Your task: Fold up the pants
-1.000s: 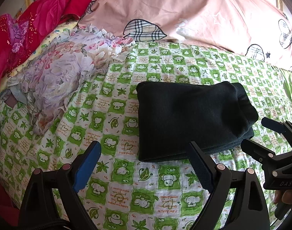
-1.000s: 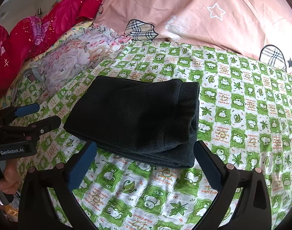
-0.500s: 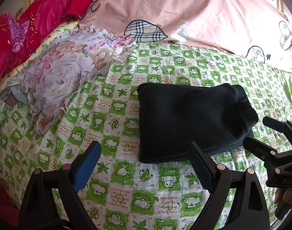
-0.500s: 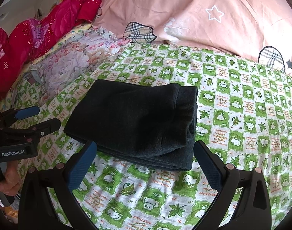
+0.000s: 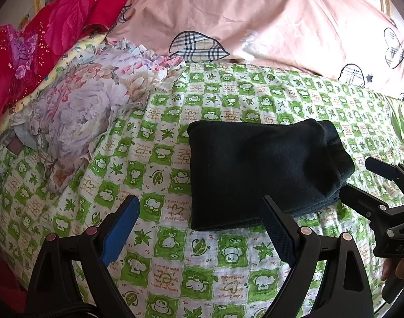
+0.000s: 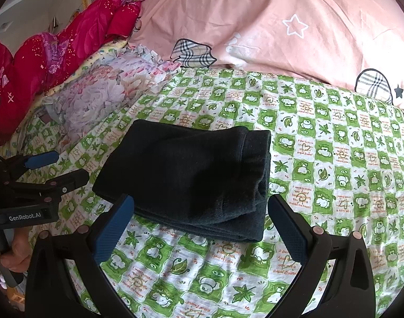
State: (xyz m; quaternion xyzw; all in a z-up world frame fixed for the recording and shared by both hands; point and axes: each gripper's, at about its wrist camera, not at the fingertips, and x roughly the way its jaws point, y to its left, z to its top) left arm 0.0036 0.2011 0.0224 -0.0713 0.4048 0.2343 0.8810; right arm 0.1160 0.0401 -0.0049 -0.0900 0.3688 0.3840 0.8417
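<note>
Dark pants (image 5: 260, 169) (image 6: 191, 177) lie folded into a compact rectangle on the green-and-white checked sheet (image 5: 175, 265). My left gripper (image 5: 199, 212) is open, hovering in front of the bundle's near-left corner with nothing between its blue pads. My right gripper (image 6: 199, 209) is open too, just short of the bundle's near edge, holding nothing. Each gripper shows in the other's view: the right gripper (image 5: 361, 182) beside the bundle's right end, the left gripper (image 6: 61, 167) beside its left end.
A pink quilt (image 5: 255, 13) with plaid hearts and stars piles up behind the pants. A floral cloth (image 5: 82, 111) and red fabric (image 5: 43, 34) lie at the left. A person's hand (image 6: 13, 249) holds the left gripper's handle.
Both grippers have drawn back slightly toward me from the folded pants, so the bundle sits a little farther off. The pants have not moved.
</note>
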